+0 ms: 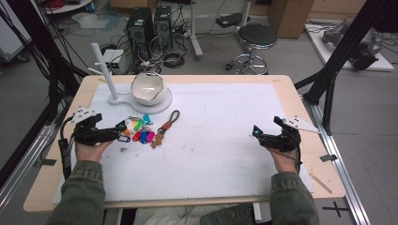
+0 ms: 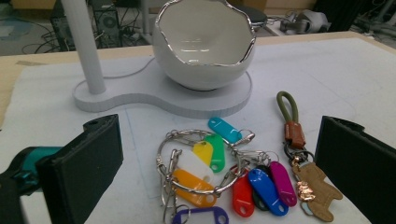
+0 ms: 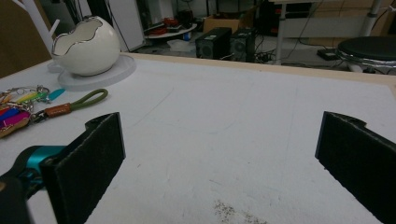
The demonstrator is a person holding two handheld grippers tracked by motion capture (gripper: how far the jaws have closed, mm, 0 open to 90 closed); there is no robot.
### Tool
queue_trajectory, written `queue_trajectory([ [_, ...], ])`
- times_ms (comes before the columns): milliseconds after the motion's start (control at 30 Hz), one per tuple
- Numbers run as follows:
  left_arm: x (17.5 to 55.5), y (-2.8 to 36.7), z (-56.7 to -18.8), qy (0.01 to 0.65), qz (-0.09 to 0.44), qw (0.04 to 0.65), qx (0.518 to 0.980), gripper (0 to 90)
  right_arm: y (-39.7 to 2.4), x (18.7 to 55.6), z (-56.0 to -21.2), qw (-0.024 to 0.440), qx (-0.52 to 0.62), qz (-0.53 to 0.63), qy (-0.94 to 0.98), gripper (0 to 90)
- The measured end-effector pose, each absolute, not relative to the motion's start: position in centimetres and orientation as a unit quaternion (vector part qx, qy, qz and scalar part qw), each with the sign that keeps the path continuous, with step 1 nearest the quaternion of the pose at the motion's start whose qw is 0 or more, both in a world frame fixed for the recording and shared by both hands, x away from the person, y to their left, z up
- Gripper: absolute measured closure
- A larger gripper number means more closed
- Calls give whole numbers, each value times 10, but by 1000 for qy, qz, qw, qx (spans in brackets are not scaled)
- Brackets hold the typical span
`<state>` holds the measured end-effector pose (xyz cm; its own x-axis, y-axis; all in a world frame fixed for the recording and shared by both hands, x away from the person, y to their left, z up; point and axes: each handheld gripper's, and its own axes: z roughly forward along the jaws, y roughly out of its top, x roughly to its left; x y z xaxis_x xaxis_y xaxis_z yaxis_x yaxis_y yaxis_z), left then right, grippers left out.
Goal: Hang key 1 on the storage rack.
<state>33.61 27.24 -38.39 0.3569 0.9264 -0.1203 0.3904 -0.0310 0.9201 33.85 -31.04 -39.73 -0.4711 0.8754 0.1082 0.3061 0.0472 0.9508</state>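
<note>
facing a pale bench (image 1: 225,154) from above, a person holds one gripper in each hand. the left gripper (image 1: 119,131) rests at about nine o'clock on the bench, its jaws spread apart and clamped on nothing. directly ahead of it, toward three o'clock in the high view and just beside its tips, lies a bunch of coloured key tags (image 2: 219,177) on a metal ring, flat on the white mat. in the left gripper view the bunch sits between the two open jaws, slightly beyond them. a green cord keychain (image 1: 168,123) with a brown leather charm lies alongside, its long axis running from seven o'clock to one o'clock. behind them, at eleven o'clock, stands a white egg-shaped bowl (image 1: 148,88) on a stand. the right gripper (image 1: 257,132), jaws also wide apart and empty, waits well away at three o'clock. the left hand is clearly nearer, so a short forward push looks enough to straddle the tags.
</note>
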Motion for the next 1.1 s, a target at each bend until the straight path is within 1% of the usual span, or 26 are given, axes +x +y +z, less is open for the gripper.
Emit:
queue_trajectory([
  [233, 340, 262, -380, 486, 264, 490, 674, 17, -312, 336, -397, 267, 442, 532, 671, 6],
  [533, 347, 248, -378, 475, 248, 470, 702, 17, -309, 336, -399, 263, 441, 527, 677, 6],
  [733, 358, 237, -376, 472, 228, 471, 710, 17, -309, 338, -400, 265, 438, 526, 679, 6],
  [867, 364, 226, -374, 466, 236, 457, 720, 18, -309, 338, -400, 264, 438, 528, 678, 6],
  [1100, 378, 209, -371, 459, 221, 457, 729, 17, -307, 339, -400, 264, 434, 526, 683, 6],
])
